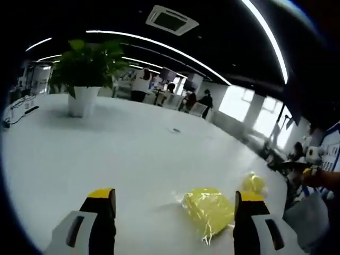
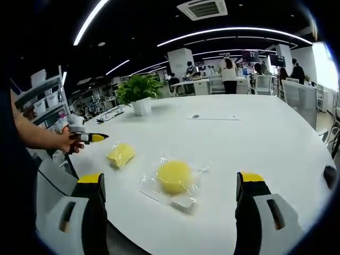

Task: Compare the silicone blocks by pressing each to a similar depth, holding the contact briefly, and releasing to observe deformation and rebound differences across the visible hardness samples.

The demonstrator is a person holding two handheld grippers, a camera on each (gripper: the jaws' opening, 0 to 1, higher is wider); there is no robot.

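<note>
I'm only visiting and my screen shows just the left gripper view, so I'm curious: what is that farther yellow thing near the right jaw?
Observer: In the right gripper view it is a round yellow block inside a clear bag, lying on the white table.
Operator: Is anything squeezing it?
Observer: No. The right gripper has its jaws wide open, and the block lies ahead of them with nothing touching it.
Operator: And the nearer yellow one?
Observer: From that side the squarish yellow block lies apart from the left gripper, which stops short of it near the table edge.
</note>
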